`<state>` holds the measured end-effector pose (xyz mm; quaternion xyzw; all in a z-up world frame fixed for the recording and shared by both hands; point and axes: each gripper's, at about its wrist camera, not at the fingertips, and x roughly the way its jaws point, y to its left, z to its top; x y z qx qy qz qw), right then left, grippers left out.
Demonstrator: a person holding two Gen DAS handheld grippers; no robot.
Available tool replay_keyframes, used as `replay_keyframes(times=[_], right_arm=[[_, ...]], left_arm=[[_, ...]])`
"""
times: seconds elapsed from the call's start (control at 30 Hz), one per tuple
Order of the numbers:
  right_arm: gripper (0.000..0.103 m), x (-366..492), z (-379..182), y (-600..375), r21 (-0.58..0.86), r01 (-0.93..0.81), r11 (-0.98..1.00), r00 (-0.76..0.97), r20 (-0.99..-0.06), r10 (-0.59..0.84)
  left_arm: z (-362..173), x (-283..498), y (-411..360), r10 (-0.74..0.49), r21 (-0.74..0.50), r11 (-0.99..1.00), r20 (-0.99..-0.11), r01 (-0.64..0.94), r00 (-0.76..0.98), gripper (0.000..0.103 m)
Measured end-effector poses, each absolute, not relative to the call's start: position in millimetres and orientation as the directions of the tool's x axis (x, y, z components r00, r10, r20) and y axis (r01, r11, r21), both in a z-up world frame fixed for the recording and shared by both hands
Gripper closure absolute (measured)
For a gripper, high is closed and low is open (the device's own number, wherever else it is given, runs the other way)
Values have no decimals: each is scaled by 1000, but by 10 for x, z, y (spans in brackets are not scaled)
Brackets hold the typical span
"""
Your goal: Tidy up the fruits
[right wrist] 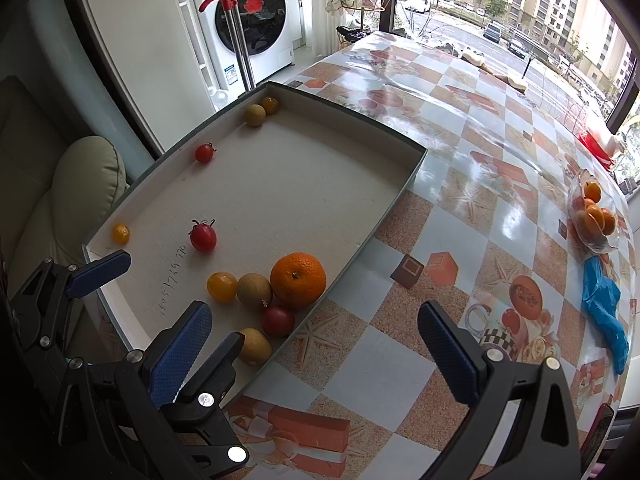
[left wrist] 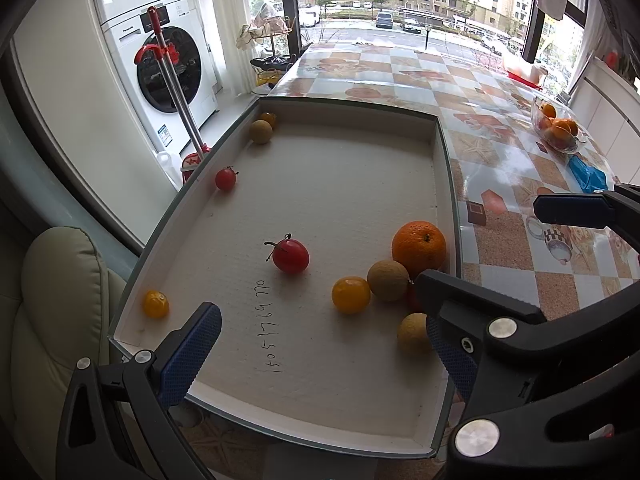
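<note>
**Both grippers spread above the tray**

The left gripper (left wrist: 320, 330) hovers with fingers apart over the tray (left wrist: 442, 168), empty. Tomatoes (left wrist: 291, 255), longans (left wrist: 388, 275) and an orange (left wrist: 418, 245) lie inside. The right gripper (right wrist: 314, 322), fingers apart and empty, hovers over the table (right wrist: 380, 368).

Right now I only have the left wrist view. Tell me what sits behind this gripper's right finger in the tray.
Observer: A red tomato, just below the orange, near the tray wall.
Operator: Report the right gripper; I only see one tip.
Observer: The right gripper is open and empty, mostly over the tablecloth outside the tray.
Operator: Give me the spot next to that tomato.
Observer: A brown fruit lies just nearer to us than the tomato; I cannot tell whether they touch.
</note>
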<state>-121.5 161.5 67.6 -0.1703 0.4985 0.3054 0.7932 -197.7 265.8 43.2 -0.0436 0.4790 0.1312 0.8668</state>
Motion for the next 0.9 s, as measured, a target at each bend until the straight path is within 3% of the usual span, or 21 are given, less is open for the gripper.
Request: replay_keyframes(times=[0.9], right_arm=[[0, -1211, 666, 1598, 41, -652, 757, 314, -894, 319]], left_arm=[[410, -1966, 2651, 195, 56, 959, -844, -279, 499, 0]])
